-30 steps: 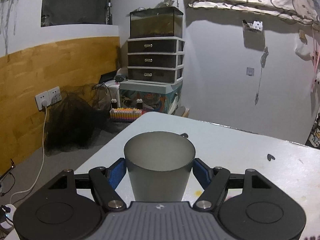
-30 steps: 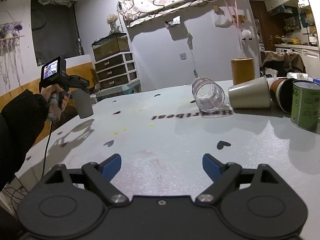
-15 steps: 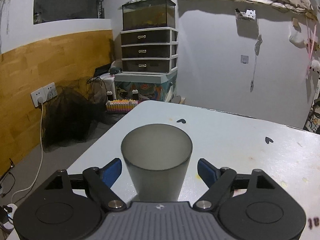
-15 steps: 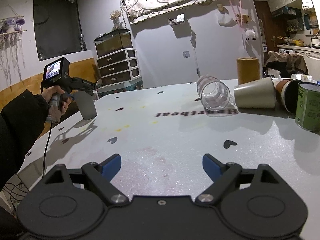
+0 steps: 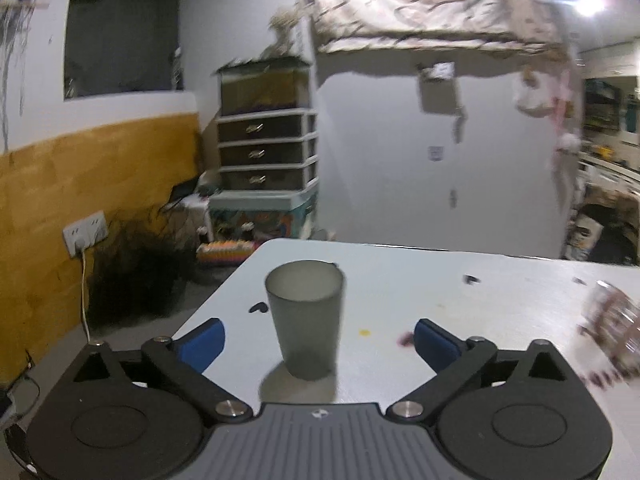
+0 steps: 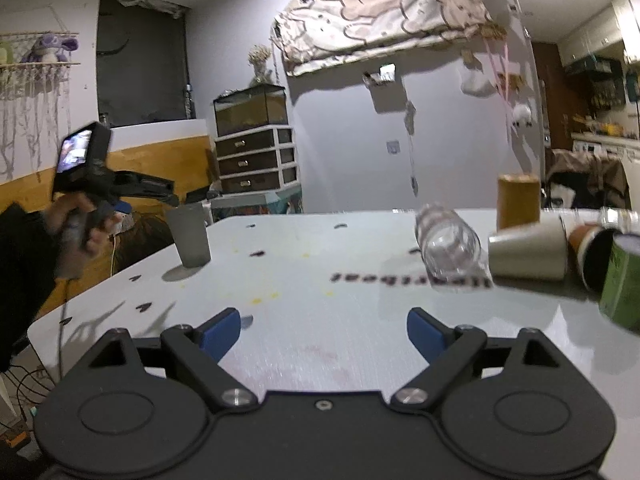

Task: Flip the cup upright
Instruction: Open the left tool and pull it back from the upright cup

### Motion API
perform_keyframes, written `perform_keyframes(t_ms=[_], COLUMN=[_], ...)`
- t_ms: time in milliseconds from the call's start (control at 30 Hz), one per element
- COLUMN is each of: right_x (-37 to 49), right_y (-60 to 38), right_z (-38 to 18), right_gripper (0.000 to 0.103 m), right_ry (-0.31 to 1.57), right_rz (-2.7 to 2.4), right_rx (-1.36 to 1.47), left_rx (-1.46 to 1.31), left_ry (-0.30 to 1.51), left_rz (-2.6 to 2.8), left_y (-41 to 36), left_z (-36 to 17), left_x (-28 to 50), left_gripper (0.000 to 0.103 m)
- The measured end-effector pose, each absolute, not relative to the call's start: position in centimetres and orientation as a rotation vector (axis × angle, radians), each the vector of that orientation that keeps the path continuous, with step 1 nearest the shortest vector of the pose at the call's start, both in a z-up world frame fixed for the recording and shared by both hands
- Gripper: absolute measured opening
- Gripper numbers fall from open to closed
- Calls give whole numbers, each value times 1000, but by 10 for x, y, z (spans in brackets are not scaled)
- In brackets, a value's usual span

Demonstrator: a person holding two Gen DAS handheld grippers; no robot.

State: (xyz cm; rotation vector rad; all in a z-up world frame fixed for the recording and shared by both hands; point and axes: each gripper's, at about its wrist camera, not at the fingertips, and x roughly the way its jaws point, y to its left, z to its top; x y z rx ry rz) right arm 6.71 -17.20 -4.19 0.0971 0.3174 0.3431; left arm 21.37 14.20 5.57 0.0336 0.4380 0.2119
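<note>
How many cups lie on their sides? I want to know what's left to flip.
2, possibly more: a beige cup and a brown cup at the table's right end. Blur hides others.

Three cups [image 6: 188,236], one bottle [image 6: 448,246].

A clear bottle [image 6: 448,246] lies on its side on the white surface [image 6: 320,292], ahead and right of the right claw. Just right of it, a beige cup [image 6: 528,252] lies tipped over, with a brown cup [image 6: 588,248] and a green can [image 6: 622,284] crowding in farther right. Behind them stands an orange cylinder [image 6: 518,200]. Small dark heart marks [image 6: 340,225] dot the surface. Far ahead and left, a drawer unit [image 5: 266,154] carries a glass tank [image 5: 260,88].
</note>
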Motion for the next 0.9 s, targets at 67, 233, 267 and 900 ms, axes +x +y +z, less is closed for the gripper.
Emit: perform_keyframes(t_ms=[67, 233, 267, 900], right_x=[66, 63, 63, 60], right_y=[-168, -162, -160, -148], right_z=[-37, -28, -26, -18], right_gripper=[92, 96, 96, 103], right_ry=[299, 266, 263, 239], right_rz=[350, 373, 373, 401], right_rx=[83, 59, 54, 10], left_rx=[65, 66, 57, 2], left_ry=[411, 360, 357, 332], left_rz=[186, 134, 120, 122], left_y=[130, 113, 110, 72], left_z=[58, 53, 52, 5], left_x=[187, 130, 121, 23], left_gripper=[103, 103, 103, 103])
